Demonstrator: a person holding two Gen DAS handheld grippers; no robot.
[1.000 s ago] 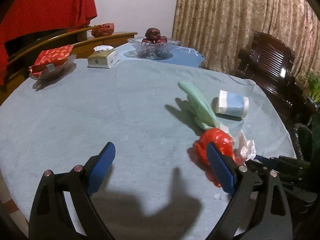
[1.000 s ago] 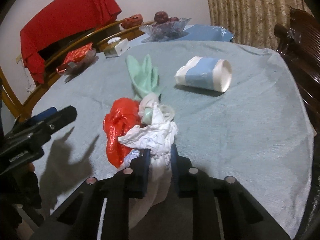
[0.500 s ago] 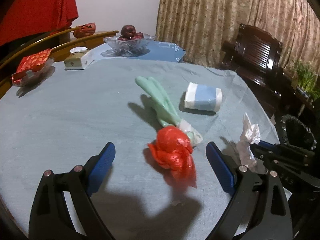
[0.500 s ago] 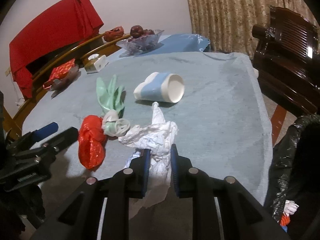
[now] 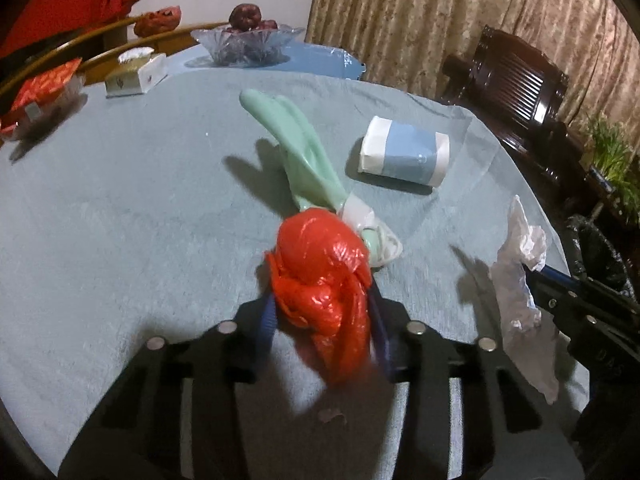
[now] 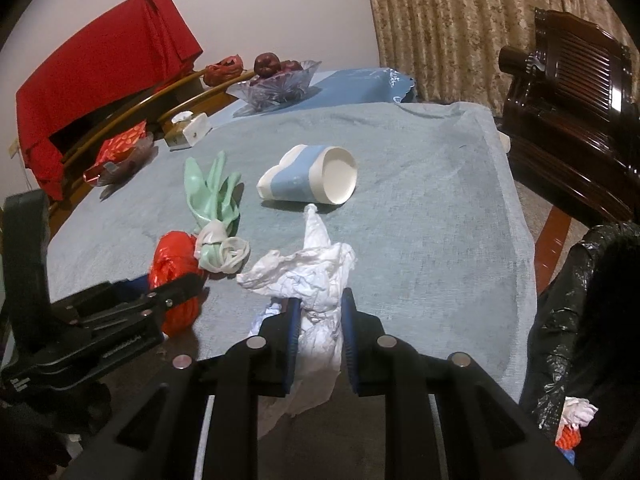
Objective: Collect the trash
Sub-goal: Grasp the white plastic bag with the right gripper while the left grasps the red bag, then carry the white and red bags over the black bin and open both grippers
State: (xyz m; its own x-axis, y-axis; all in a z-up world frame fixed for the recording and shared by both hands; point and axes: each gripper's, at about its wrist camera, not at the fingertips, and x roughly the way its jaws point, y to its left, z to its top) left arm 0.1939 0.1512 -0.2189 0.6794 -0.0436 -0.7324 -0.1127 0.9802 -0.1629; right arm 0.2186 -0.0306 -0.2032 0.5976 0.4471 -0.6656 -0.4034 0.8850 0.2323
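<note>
My left gripper is shut on a crumpled red plastic bag near the table's front edge; it shows in the right wrist view too. My right gripper is shut on a crumpled white tissue, also seen in the left wrist view, held above the table's right edge. A green rubber glove lies just behind the red bag. A blue-and-white paper cup lies on its side to the right of the glove.
A black-lined trash bin with some trash inside stands right of the table. The table has a grey-blue cloth. At the back stand a glass fruit bowl, a tissue box and a red packet. A dark wooden chair is at the right.
My left gripper moved forward and closed on the red bag. My right gripper carried the white tissue further right, toward the bin.
</note>
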